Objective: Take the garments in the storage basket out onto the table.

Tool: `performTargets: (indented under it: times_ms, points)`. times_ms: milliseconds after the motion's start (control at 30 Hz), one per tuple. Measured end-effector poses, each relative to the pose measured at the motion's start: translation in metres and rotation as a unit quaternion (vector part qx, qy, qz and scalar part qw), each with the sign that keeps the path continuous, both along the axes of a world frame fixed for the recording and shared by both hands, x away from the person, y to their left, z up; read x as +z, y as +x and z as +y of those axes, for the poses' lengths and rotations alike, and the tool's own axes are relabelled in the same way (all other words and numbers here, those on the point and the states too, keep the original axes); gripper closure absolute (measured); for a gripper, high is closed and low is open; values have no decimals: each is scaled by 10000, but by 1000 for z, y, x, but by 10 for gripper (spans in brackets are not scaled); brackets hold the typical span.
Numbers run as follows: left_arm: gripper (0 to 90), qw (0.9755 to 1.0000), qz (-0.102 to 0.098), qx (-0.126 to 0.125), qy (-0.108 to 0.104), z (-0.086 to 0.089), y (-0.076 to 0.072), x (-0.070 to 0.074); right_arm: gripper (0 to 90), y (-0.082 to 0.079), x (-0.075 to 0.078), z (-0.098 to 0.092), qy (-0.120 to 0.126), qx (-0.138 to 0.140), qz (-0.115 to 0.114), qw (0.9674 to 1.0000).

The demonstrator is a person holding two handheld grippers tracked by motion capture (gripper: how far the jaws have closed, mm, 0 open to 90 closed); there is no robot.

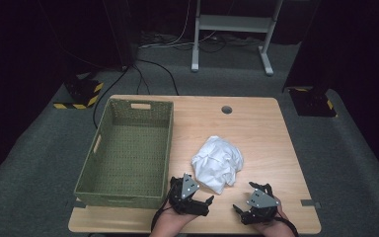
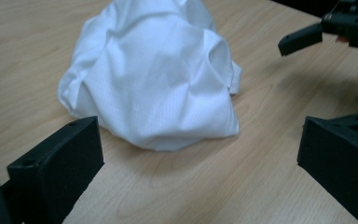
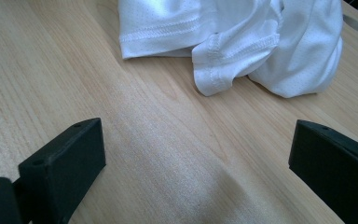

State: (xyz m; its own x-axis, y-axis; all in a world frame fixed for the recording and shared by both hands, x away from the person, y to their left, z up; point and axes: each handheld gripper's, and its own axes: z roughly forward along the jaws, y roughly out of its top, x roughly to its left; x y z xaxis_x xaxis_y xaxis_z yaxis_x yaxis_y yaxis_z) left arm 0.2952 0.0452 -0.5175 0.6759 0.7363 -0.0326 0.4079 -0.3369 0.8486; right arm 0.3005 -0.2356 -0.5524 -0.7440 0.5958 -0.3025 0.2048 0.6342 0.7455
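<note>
Two grippers, both with jaws spread wide and nothing in them, parked at the near edge of the table [image 1: 256, 118]. Going left to right: the green woven basket [image 1: 128, 153] sits on the left side of the table, then the left gripper [image 1: 200, 201] just beside the basket's near right corner, then the crumpled white garment [image 1: 218, 163] around the middle, then the right gripper [image 1: 244, 211] near and to the right of it, a little apart from the cloth.

My guess is the step here is grabbing the garment, probably to get it into the basket. To do it well I'd come in low with the left gripper since the bunch sits right ahead of its jaws, and pinch a thick fold rather than a single thin layer. The right one has a stitched hem [image 3: 214, 70] in front of it, which looks like a solid edge to bite.

As for orientation, it's a lump, so no real pointing. If anything its longer side runs from near-left to far-right, hem ends facing the right gripper.
</note>
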Motion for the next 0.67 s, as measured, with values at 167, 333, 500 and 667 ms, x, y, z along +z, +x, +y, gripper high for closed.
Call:
performTargets:
  times_ms: [167,333,500,667]
  points:
    - [2,9996,49,-22,259,-1,-2,-18,31,0,0,0,4,-5,4,10000]
    - [4,9973,230,-49,690,-4,-1,-34,31,0,0,0,3,1,3,10000]
    - [6,9969,264,-59,741,-5,0,-35,31,0,0,0,5,3,6,10000]
    - [6,9963,257,-51,818,-6,0,-35,32,0,0,0,5,8,7,10000]
